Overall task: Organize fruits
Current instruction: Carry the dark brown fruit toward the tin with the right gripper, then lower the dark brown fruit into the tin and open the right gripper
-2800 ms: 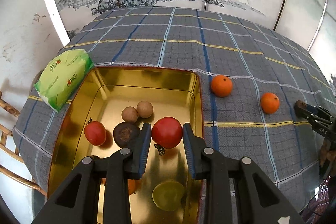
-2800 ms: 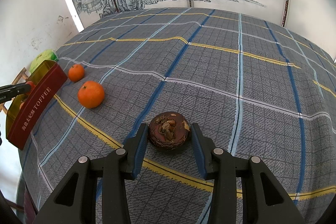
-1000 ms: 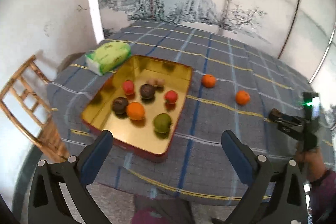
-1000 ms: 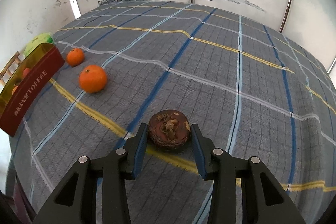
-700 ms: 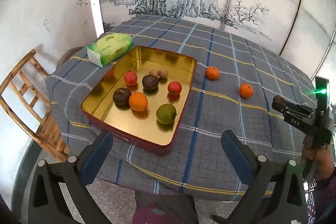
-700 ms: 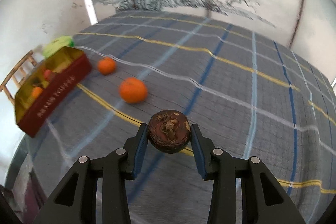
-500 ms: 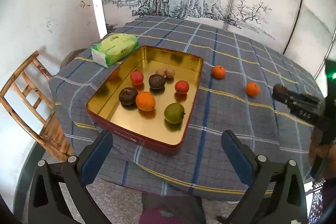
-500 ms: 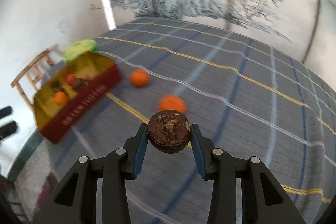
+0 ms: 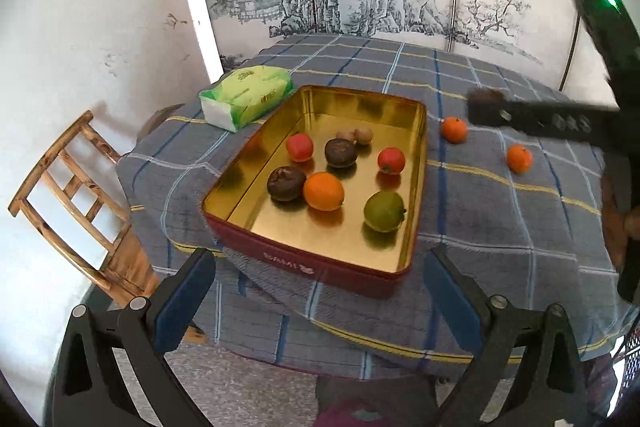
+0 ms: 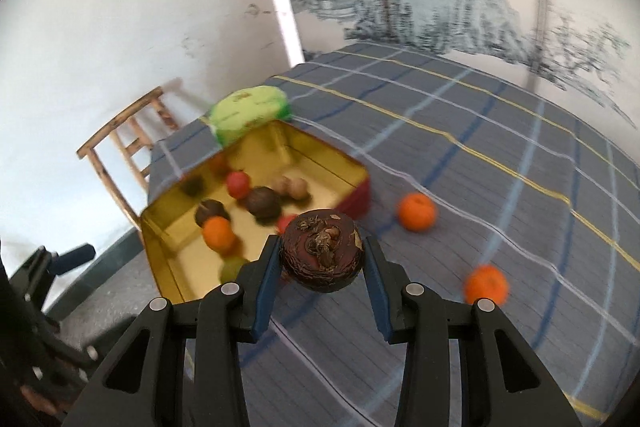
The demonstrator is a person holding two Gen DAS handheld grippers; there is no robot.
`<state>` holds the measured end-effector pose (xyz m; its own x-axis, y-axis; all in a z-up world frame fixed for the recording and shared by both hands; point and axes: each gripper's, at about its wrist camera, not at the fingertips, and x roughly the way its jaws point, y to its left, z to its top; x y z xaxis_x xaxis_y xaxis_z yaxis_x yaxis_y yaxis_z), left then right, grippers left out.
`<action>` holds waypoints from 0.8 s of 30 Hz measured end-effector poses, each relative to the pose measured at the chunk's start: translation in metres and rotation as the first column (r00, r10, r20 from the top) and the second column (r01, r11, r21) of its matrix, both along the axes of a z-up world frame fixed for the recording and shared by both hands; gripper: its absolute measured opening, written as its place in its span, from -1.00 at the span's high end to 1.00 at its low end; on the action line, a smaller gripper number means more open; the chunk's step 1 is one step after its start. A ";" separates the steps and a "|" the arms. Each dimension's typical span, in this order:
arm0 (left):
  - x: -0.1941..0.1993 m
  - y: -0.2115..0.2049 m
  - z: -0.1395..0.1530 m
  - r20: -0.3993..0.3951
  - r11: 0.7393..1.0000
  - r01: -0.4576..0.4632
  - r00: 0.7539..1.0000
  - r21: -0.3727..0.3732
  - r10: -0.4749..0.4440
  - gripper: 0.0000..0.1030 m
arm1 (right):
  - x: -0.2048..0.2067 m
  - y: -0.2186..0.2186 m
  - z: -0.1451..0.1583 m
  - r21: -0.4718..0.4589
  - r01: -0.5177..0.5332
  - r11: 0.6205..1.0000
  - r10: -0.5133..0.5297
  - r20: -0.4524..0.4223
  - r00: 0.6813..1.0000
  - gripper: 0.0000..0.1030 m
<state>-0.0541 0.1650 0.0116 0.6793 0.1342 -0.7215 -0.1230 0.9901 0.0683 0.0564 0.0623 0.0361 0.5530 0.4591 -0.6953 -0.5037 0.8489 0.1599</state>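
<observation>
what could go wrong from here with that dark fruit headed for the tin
1. The dark round fruit is pinched only at its sides by the right tongs; it might slip out in transit.
2. The gold tin already holds many fruits, so a drop could knock the orange or the green fruit.
3. Two tangerines lie loose on the cloth and may roll if bumped.

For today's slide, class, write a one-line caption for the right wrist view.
Right gripper carries a dark brown fruit above the checked tablecloth, heading toward the gold tin of fruit.
</observation>
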 end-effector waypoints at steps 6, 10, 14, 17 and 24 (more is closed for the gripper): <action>0.000 0.003 -0.003 0.014 0.996 -0.028 1.000 0.083 0.027 -0.98 | 0.029 0.052 -0.009 -0.030 -0.077 0.997 0.076 -0.031 0.997 0.19; 0.001 0.007 -0.002 0.021 0.994 -0.044 0.999 0.105 0.042 -0.98 | 0.054 0.079 -0.017 -0.029 -0.112 0.993 0.110 -0.064 0.992 0.19; 0.004 0.010 -0.004 0.016 0.994 -0.042 0.999 0.098 0.040 -0.98 | 0.075 0.105 -0.027 -0.055 -0.143 0.988 0.138 -0.091 0.986 0.19; 0.007 0.012 -0.006 0.017 0.994 -0.035 0.999 0.103 0.034 -0.98 | 0.088 0.121 -0.034 -0.081 -0.161 0.984 0.153 -0.099 0.983 0.19; 0.008 0.011 -0.007 0.022 0.992 -0.016 1.000 0.122 0.013 -0.98 | 0.116 0.145 -0.051 -0.119 -0.168 0.979 0.150 -0.141 0.978 0.19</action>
